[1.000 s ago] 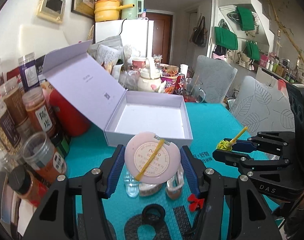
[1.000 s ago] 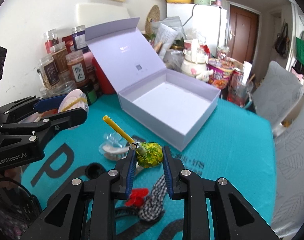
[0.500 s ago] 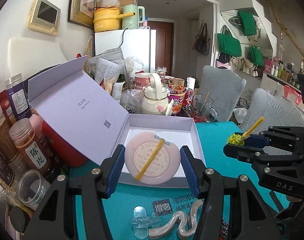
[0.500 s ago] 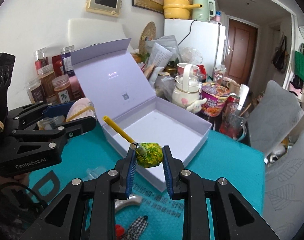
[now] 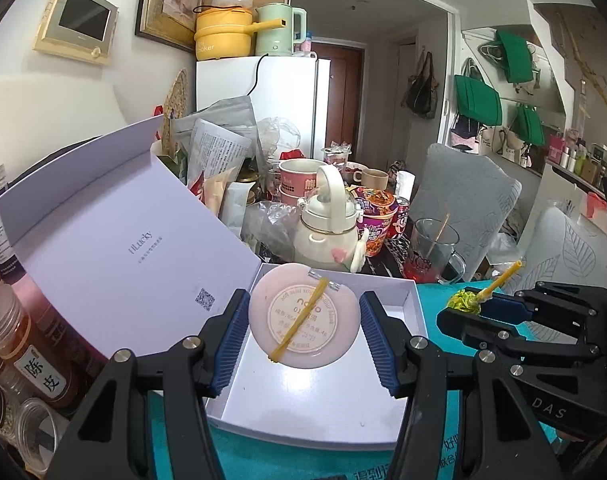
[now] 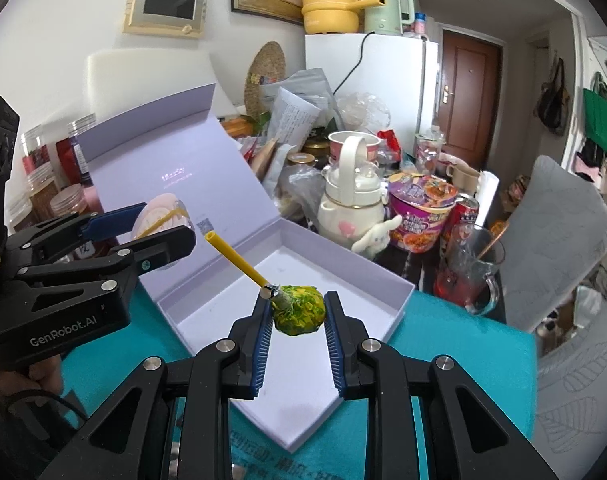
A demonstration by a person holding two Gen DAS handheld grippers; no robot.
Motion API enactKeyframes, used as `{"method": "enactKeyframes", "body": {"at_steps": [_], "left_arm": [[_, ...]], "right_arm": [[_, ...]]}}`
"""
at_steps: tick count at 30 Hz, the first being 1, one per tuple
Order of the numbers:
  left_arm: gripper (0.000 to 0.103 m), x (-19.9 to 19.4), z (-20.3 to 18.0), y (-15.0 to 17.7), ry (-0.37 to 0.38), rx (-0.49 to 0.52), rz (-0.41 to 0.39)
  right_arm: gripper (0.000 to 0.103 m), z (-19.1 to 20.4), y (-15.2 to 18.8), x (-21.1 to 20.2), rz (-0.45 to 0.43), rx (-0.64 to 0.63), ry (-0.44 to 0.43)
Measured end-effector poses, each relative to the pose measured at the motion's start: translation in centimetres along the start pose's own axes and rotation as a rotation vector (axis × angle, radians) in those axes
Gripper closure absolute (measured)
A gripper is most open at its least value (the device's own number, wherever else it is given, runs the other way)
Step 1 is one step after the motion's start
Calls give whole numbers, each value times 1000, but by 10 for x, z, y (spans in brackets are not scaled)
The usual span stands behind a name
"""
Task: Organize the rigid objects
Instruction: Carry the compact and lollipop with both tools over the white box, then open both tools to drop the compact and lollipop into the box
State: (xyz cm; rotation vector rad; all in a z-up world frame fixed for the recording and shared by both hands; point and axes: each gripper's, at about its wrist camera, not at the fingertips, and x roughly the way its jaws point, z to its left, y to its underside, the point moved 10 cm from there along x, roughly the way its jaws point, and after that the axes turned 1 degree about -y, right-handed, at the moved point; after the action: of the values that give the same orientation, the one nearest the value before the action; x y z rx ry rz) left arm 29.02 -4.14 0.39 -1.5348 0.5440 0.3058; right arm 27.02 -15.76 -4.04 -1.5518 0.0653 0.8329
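Note:
My left gripper (image 5: 304, 332) is shut on a round pink case (image 5: 303, 316) with a yellow band across its label, held above the open lavender box (image 5: 407, 294). In the right wrist view the same left gripper (image 6: 159, 224) hangs over the box's left side with the pink case (image 6: 161, 214). My right gripper (image 6: 297, 316) is shut on a lollipop (image 6: 299, 310) in green-yellow wrapper, its yellow stick pointing up left, over the box's (image 6: 383, 280) near corner. In the left wrist view the right gripper (image 5: 465, 308) and lollipop (image 5: 465, 304) sit just right of the box.
The box's lid (image 5: 103, 248) stands open at the left. Spice jars (image 5: 27, 344) crowd the left edge. Behind the box are a white kettle (image 6: 353, 196), a noodle cup (image 6: 419, 208), a glass mug (image 6: 469, 268) and bags. The teal tablecloth (image 6: 463, 348) lies around the box.
Both grippers have moved forward with their loads, from over the loose items on the teal cloth to above the open box. Both grips are unchanged.

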Motion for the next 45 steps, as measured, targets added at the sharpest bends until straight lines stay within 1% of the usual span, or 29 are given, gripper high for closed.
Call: {"method": "enactKeyframes", "body": {"at_steps": [6,10,14,18,21,31,35,39,45], "left_arm": [[47,31,12,-13,-24,-28,22],[47,49,23,-8,-47,-41,49],[47,65,27,3,-51,-29,87],[47,80,25,13,-45,-20,128],[47,91,24,23,-51,-25,168],[47,119,20,45,-47,-7,270],[47,128,21,54,-40,-20,312],[47,133,22,62,-53,-16,339],[47,139,25,69,-50,-38,368]], "right_arm": [[78,-12,-20,25,-7,25,-8],[77,-22,-26,42,-2,46,10],[77,-28,-23,60,15,59,11],[77,-27,-16,76,46,42,-5],[77,-29,-6,89,88,41,0],[77,-33,19,117,188,52,-4],[77,-34,27,125,219,62,-13],[77,-35,35,133,246,51,4],[77,-35,42,140,274,53,-2]]}}
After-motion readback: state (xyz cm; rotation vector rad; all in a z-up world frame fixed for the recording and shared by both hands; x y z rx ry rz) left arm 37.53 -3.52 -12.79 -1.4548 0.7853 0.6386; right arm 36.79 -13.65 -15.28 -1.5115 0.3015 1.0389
